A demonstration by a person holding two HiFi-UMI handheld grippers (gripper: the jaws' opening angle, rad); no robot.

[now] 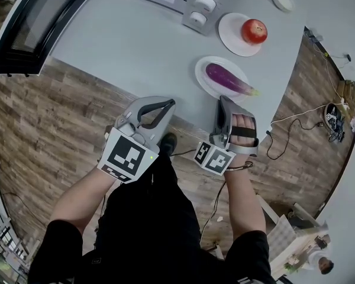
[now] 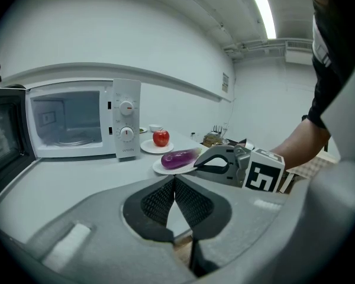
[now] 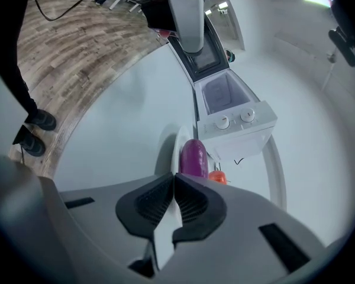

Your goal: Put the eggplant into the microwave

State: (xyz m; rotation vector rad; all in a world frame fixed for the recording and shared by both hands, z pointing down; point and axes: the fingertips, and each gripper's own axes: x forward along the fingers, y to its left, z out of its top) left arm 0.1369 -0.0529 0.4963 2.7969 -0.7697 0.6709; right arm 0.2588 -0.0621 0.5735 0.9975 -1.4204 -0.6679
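Observation:
A purple eggplant [image 1: 225,77] lies on a white plate [image 1: 204,76] near the front edge of the grey table [image 1: 136,46]. The white microwave [image 1: 196,6] stands at the back with its door [image 1: 35,22] swung open to the left. In the left gripper view its cavity [image 2: 65,120] is empty. My right gripper [image 1: 223,101] is shut with nothing in it, just short of the plate; the eggplant [image 3: 194,157] sits right past its tips [image 3: 173,176]. My left gripper [image 1: 170,102] is shut and empty, over the table's edge, left of the plate.
A red apple [image 1: 254,31] rests on a second white plate [image 1: 234,37] beside the microwave's knobs. A small white bowl [image 1: 282,0] stands further back. Cables [image 1: 296,123] trail over the wooden floor to the right of the table.

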